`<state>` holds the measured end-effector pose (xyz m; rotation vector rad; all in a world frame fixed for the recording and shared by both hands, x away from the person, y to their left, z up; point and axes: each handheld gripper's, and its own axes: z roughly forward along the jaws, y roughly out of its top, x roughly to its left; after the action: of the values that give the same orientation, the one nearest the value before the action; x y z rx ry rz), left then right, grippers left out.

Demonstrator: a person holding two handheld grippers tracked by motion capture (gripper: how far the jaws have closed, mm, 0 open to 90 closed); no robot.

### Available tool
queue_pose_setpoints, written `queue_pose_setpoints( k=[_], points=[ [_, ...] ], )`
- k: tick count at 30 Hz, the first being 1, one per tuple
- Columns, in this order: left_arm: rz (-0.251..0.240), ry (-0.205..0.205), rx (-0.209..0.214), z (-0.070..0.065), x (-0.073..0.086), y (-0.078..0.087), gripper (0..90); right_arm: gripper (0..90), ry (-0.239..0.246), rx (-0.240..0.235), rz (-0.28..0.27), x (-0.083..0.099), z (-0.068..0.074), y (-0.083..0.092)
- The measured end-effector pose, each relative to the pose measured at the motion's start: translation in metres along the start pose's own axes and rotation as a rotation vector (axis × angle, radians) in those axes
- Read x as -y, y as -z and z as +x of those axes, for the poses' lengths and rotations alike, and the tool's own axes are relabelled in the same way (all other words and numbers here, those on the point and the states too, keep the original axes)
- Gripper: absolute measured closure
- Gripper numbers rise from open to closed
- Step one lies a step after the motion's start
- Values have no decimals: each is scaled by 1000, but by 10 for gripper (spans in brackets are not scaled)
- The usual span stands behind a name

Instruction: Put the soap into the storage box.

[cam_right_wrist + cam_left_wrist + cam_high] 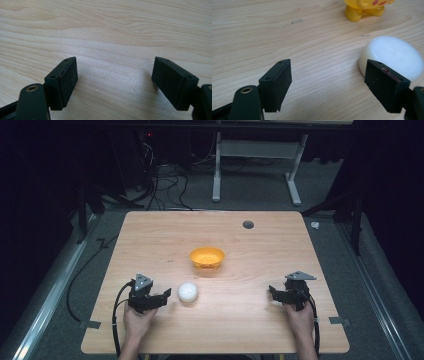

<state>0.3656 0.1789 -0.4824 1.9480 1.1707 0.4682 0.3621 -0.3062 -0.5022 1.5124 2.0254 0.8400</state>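
A: Start at the left gripper [162, 296]. Its jaws stand wide apart with nothing between them, low over the table [150, 235], aimed toward the puck [188, 292].

B: So the puck is not inside the gap?

A: Not squarely. In the left gripper view the puck [390, 56] lies just past the right jaw and partly behind it. The gap between the 2 jaws shows bare wood.

B: Then the risk, I'd judge, is a straight push forward. That jaw would meet the puck's side and shove it along the wood rather than take it in.

A: Agreed. It looks smooth and rounded at the edge, so it could skid away or squirt out if the jaws close off-centre.

B: And beyond it?

A: The bowl [207, 257] sits farther up the table, well apart from the puck. In the left gripper view its yellow foot [362, 10] shows at the top edge. A hard nudge could send the puck toward it, or tip the bowl if it seats lightly.

B: The right gripper [276, 294]?

A: Also spread open and empty, near the table's right side, far from both things. Its own view shows plain wood between the jaws. I see little danger there, apart from its cable dragging.
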Motion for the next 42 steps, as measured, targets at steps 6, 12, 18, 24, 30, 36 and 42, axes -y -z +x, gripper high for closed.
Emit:
queue_pose_setpoints(
  k=[6,12,18,24,30,36,42],
  points=[
    [-14,-33,40,-13,-5,4,214,218,-1,1,0,0,0,0],
    [-8,-74,70,-25,-9,3,193,218,-1,1,0,0,0,0],
    [2,-110,99,-38,-13,-1,187,218,-2,-1,2,0,0,0],
    [18,-124,114,-45,-14,-8,181,218,-2,0,2,0,0,0],
    [45,-144,117,-53,-16,-16,174,218,-3,-2,2,0,0,0],
    [72,-159,119,-58,-17,-26,167,218,-2,0,2,0,0,0],
    [102,-194,83,-66,-17,-35,164,218,-2,-1,2,0,0,0]
  ],
)
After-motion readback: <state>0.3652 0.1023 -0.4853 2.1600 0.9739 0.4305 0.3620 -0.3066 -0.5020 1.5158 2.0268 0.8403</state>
